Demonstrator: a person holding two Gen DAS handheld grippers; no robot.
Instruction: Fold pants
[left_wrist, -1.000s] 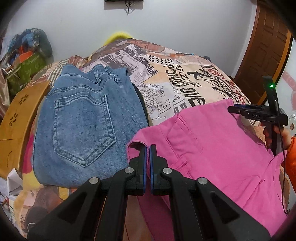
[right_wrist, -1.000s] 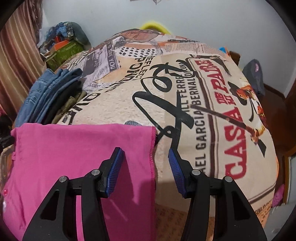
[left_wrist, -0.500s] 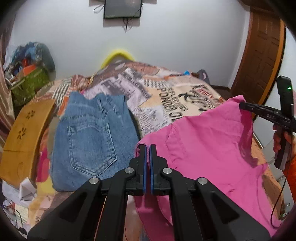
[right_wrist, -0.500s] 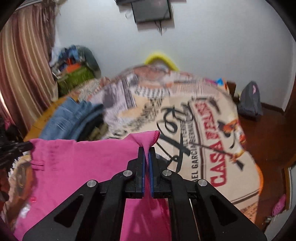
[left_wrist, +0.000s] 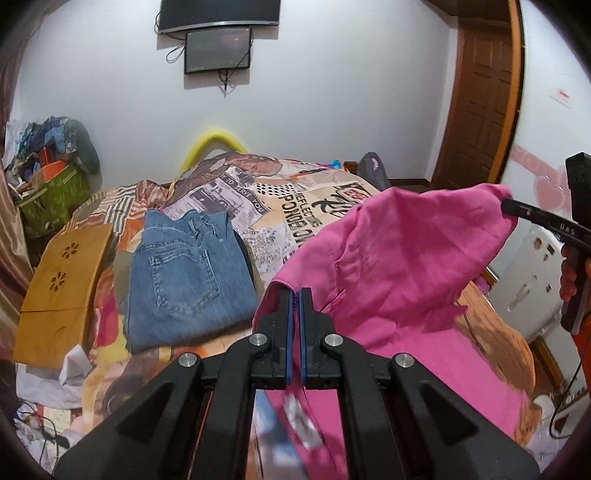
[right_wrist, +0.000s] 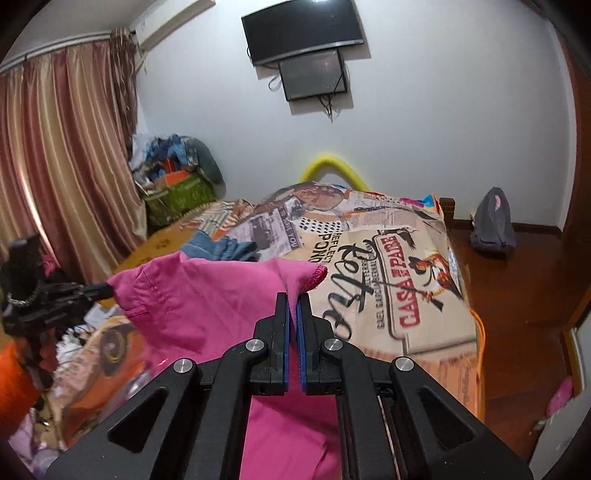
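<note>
Pink cotton pants (left_wrist: 399, 258) hang slack between both tongs. The left tongs (left_wrist: 294, 295) and right tongs (right_wrist: 293, 299) each pinch a hemmed corner. Folded blue denim jeans (left_wrist: 188, 273) lie on the printed bedspread (right_wrist: 388, 266).

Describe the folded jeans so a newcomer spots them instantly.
Start at the bed with the newspaper-print cover. On its left side, beside a tan wooden board, lie the folded jeans. They are faded blue denim, back pocket up, lying flat, unlike the pink pants held aloft.

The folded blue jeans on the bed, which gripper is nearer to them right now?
Left. The left gripper holds the pink pants right beside the folded blue jeans; the right gripper grips their far corner, farther away.
</note>
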